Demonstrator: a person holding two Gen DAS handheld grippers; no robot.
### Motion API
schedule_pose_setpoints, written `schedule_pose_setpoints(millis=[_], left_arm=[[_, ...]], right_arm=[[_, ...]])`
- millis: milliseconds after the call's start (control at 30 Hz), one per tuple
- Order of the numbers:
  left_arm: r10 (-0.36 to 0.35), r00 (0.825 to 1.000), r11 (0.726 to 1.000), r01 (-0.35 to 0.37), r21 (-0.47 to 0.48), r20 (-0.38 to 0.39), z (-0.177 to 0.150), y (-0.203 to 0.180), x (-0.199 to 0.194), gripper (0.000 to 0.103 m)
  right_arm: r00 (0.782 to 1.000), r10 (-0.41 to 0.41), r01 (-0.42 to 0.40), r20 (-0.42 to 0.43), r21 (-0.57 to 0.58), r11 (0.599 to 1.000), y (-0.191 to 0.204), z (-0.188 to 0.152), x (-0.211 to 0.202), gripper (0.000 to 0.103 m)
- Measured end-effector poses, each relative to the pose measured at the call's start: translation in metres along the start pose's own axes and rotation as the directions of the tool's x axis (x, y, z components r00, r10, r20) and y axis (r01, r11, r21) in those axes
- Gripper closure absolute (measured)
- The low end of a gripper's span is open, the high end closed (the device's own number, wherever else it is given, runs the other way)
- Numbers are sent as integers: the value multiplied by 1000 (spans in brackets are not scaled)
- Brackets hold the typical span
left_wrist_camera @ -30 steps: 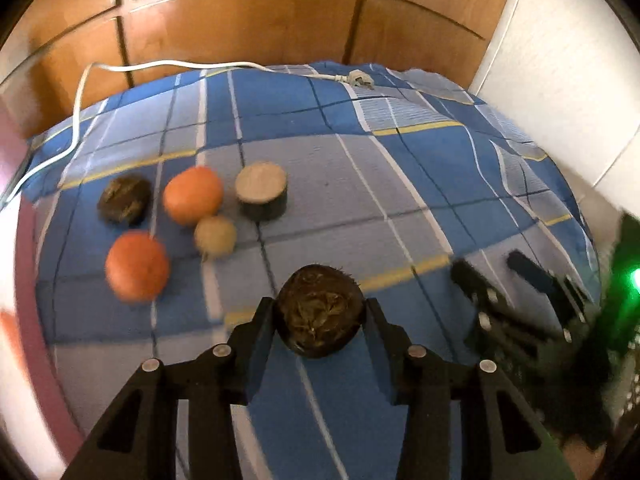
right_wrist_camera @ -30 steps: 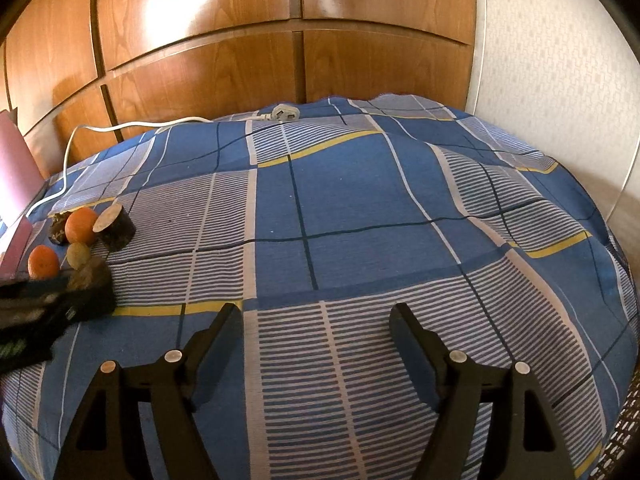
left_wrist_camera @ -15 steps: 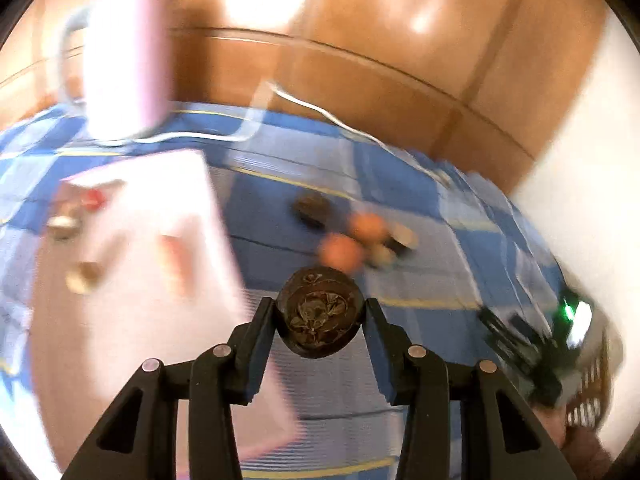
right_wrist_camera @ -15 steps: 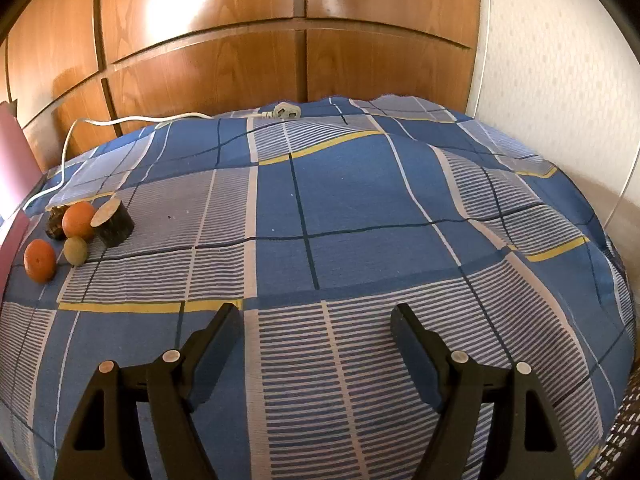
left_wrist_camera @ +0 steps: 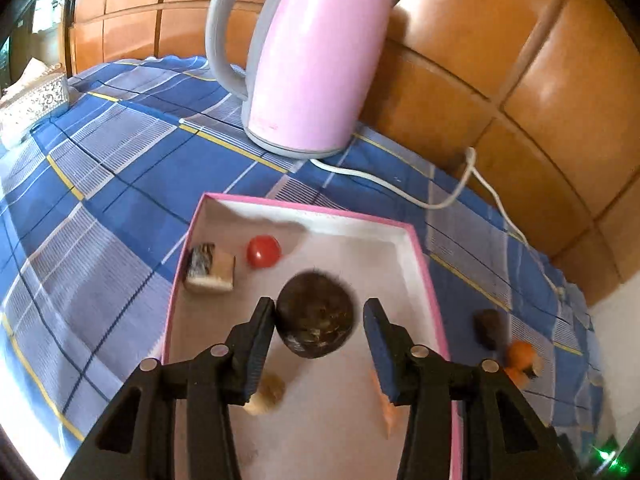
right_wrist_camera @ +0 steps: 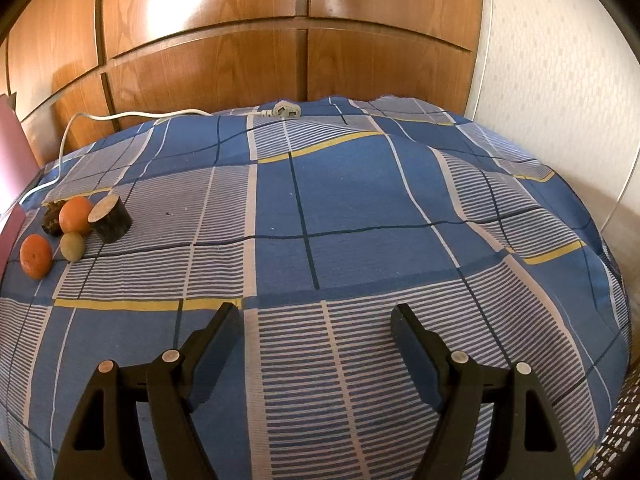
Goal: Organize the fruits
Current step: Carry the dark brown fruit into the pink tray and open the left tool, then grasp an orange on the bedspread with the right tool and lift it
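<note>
My left gripper (left_wrist_camera: 319,320) is open over a pink-rimmed white box (left_wrist_camera: 400,240). A dark brown hairy fruit (left_wrist_camera: 315,320) sits between the fingers, touching the left one, with a gap to the right one. The box also holds a red fruit (left_wrist_camera: 263,251), a cut log-like piece (left_wrist_camera: 208,269), a small beige fruit (left_wrist_camera: 268,394) and an orange piece (left_wrist_camera: 386,404). My right gripper (right_wrist_camera: 316,328) is open and empty above the blue cloth. Two oranges (right_wrist_camera: 36,257) (right_wrist_camera: 75,215), a small greenish fruit (right_wrist_camera: 72,246), a dark fruit (right_wrist_camera: 51,219) and a log piece (right_wrist_camera: 110,218) lie at the far left.
A pink kettle (left_wrist_camera: 312,56) stands behind the box, its white cord (left_wrist_camera: 452,196) running right along the wooden wall. A patterned tissue box (left_wrist_camera: 32,100) is at the far left. A white plug (right_wrist_camera: 285,110) lies at the cloth's far edge. A wicker basket (right_wrist_camera: 624,432) is at bottom right.
My left gripper swung left from the fruit pile to over the box and opened, letting go of the dark hairy fruit. My right gripper has barely moved.
</note>
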State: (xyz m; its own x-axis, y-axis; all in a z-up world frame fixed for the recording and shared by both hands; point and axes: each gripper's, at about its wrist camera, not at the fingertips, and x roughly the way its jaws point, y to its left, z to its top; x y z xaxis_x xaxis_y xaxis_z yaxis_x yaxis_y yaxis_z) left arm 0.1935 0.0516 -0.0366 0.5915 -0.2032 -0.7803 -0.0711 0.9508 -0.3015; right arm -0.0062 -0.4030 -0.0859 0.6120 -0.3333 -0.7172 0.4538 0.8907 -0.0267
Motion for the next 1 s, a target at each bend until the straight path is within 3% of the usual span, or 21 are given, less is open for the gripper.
schedule_pose_setpoints(millis=[133,333,667,767,1000], left_arm=[[31,999,999,-31,13,36,-1,0,-3,42],[104,990,994,-106,12,91,-31,-3,-31,41],[85,990,992,-94,84,112,-97,-16,-70,35],[84,989,989,-98,112,122,-113,-19,-77,28],[79,992,983,-94,159,102,-135,-25,-79,27]], right_arm=[[1000,-1,1,0,-1,1000,0,0,0,24],[1000,-2,2,2,-1,1000,1,-1,1,24],[1000,2,-2,-1,3,1000,1,-1,1,24],[1000,0,1,-5,3,1000,1,0,1,24],[999,-3,3,-34,-4,1000,3,4,3,24]])
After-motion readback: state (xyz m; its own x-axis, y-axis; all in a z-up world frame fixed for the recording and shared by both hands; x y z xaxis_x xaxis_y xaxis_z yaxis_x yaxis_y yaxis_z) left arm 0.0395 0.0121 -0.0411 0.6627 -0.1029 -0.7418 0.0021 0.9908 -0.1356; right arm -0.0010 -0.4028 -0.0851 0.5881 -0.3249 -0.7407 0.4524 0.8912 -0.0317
